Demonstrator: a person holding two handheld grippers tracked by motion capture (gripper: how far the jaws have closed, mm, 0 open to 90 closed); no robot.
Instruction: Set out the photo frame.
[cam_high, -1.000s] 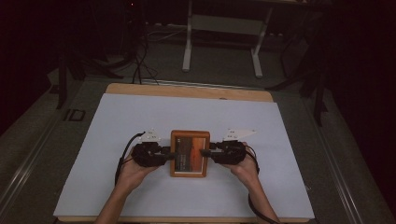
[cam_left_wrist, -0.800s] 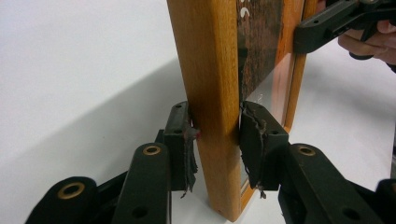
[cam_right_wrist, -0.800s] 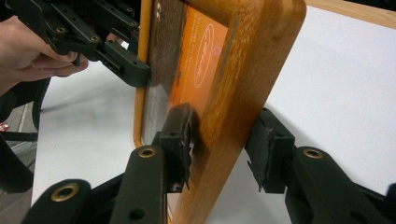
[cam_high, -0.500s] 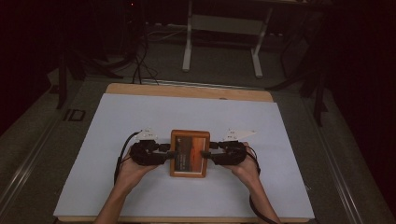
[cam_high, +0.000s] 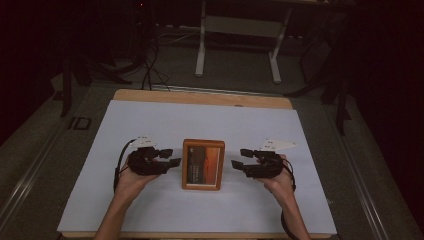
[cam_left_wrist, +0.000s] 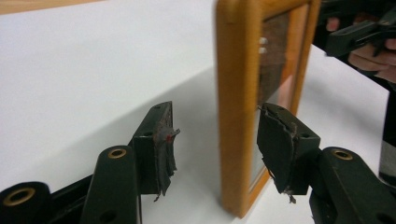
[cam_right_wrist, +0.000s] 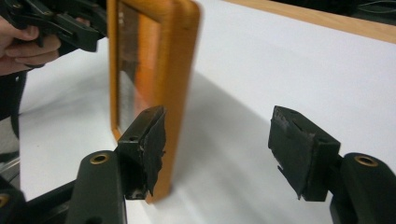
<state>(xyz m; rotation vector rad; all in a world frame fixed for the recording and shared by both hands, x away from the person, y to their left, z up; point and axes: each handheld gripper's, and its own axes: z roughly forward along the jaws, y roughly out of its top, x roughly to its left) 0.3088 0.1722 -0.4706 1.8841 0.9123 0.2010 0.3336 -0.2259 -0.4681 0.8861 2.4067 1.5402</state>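
I see a wooden picture frame (cam_high: 203, 164) lying flat at the middle of the white table (cam_high: 150, 125). My left gripper (cam_high: 172, 157) and right gripper (cam_high: 236, 157) sat against its sides half a second ago; both have now drawn back, each just beside the frame, jaws spread wide and holding nothing. The frame has stayed put.

The frame (cam_high: 203, 164) lies on the table (cam_high: 150, 120); your left claw (cam_high: 173, 157) sits just left of it, your right claw (cam_high: 238, 157) just right.
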